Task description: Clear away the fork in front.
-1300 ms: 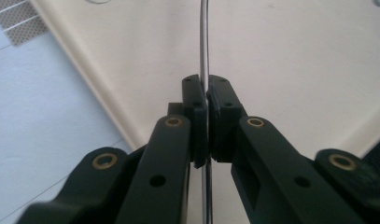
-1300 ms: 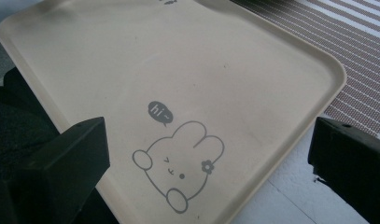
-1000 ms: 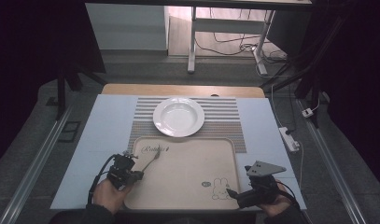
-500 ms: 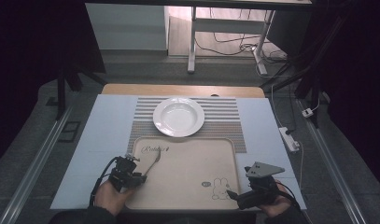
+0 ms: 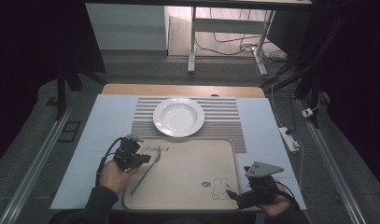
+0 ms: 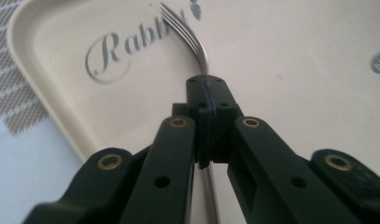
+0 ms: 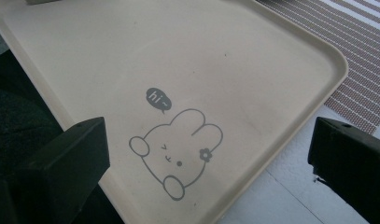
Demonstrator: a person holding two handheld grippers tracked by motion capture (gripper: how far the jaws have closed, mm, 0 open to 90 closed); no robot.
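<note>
A steel fork is pinched at its neck by my left gripper, jaws shut on it. Its tines point over the "Rabbit" lettering on the beige tray. In the high view the left gripper is at the tray's left side. The fork's handle slants back toward the near edge. I cannot tell whether the fork rests on the tray or hangs just above it. My right gripper stands open at the near right corner of the tray. Its jaws straddle the rabbit drawing with nothing between them.
A white plate sits on a striped placemat beyond the tray. All of it lies on a pale blue table cover. A white power strip lies off the table's right edge.
My left gripper has moved a little forward along the tray's left side with the fork in it, and more of the handle now shows. The right gripper has stayed put.
</note>
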